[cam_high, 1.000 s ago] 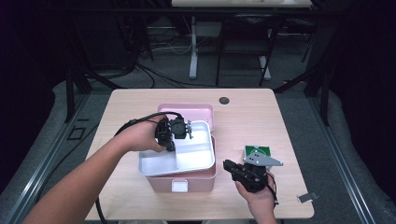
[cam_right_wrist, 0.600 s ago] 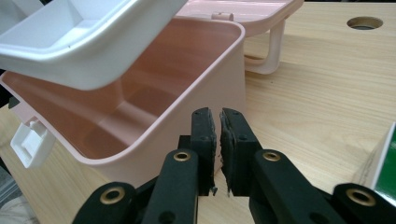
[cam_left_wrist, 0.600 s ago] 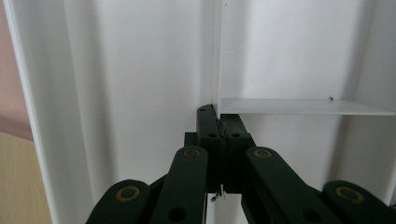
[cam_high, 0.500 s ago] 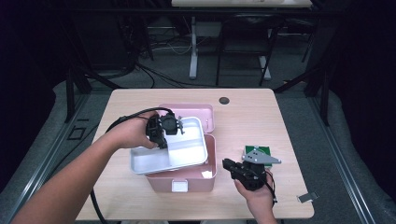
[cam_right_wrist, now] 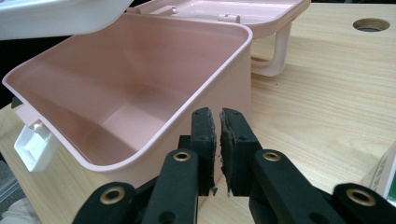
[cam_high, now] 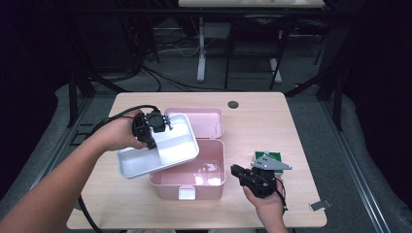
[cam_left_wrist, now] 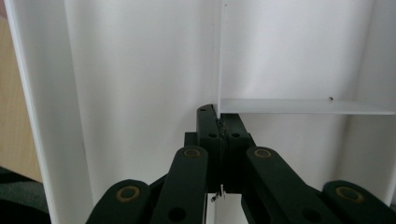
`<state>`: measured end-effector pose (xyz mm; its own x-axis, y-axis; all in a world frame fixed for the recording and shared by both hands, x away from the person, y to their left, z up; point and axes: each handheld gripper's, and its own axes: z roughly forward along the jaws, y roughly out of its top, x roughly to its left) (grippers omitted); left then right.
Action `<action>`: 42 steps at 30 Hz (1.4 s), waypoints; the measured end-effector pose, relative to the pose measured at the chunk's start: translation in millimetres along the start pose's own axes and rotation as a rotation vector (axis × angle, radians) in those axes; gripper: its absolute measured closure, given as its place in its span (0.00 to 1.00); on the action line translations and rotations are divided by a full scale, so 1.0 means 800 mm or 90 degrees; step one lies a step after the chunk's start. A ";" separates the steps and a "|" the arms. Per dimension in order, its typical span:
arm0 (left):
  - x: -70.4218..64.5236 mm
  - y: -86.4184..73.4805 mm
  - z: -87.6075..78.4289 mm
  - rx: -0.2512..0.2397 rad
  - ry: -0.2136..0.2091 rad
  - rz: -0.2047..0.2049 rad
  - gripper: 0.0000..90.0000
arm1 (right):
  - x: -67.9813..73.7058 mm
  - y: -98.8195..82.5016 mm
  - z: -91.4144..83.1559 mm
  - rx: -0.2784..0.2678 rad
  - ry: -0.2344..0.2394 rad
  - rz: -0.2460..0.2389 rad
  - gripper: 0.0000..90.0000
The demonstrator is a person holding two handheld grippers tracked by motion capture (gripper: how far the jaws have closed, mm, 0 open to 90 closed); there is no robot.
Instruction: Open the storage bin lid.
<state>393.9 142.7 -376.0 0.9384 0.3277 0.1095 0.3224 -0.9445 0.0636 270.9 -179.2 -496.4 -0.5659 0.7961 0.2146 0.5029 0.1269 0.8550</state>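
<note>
a wooden table [cam_high: 301, 126] stands on grey floor [cam_high: 359, 160]. a green box [cam_high: 270, 156] sits near its right edge. a round grommet hole [cam_high: 233, 104] lies at the far edge. a small grey clip [cam_high: 318, 206] lies at the near right corner. behind stand dark desk legs [cam_high: 200, 53] and cables [cam_high: 165, 77].

A person's left gripper [cam_high: 151, 130] holds a white divided tray [cam_high: 160, 148], tilted, above and left of an open pink box [cam_high: 194, 172] on a wooden table [cam_high: 272, 126]. The right gripper [cam_high: 252, 178] rests just right of the box, beside a green item [cam_high: 270, 157].
</note>
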 end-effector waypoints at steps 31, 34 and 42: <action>0.064 -0.151 0.029 0.009 -0.035 -0.404 0.99 | 0.004 0.000 0.001 0.002 0.001 -0.006 0.93; 0.064 -0.156 0.038 0.009 -0.039 -0.412 0.99 | 0.005 -0.001 0.000 0.002 0.001 -0.008 0.92; 0.061 -0.168 0.086 0.014 -0.051 -0.432 0.99 | 0.004 -0.001 -0.005 -0.002 -0.010 -0.008 0.91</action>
<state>405.2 283.8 -447.5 0.5337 0.8454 -0.0212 0.8442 -0.5311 0.0723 266.1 -179.6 -494.4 -0.5621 0.8035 0.1962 0.4937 0.1356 0.8590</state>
